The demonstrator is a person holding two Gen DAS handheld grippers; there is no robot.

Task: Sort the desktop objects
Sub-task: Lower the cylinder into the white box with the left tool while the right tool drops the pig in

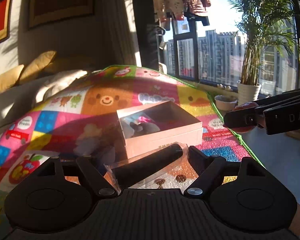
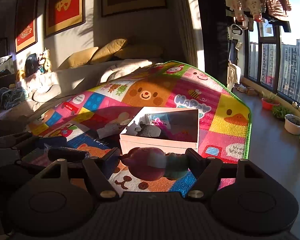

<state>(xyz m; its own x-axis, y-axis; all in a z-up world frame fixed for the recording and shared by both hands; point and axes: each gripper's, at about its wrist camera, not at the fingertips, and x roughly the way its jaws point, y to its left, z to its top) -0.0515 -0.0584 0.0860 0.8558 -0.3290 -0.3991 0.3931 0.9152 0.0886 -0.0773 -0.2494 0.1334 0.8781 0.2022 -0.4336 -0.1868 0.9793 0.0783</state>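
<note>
Both tools hold objects above the play mat, with the open box ahead.

The left tool [image 1: 150, 158] clamps a black cylinder [image 1: 148, 165] wrapped in clear crinkly plastic, lying slantwise between its fingers; the pale cardboard box [image 1: 160, 129] sits at 12 o'clock just beyond. The right tool [image 2: 153, 163] grips a rounded, glossy dark-red toy [image 2: 147, 163] with a teal part at its 3 o'clock side, the box [image 2: 160, 140] again at 12 o'clock. Inside lie a grey fuzzy lump and something pink. The mat [image 2: 150, 94] is fuzzy, patchwork and brightly coloured.
</note>
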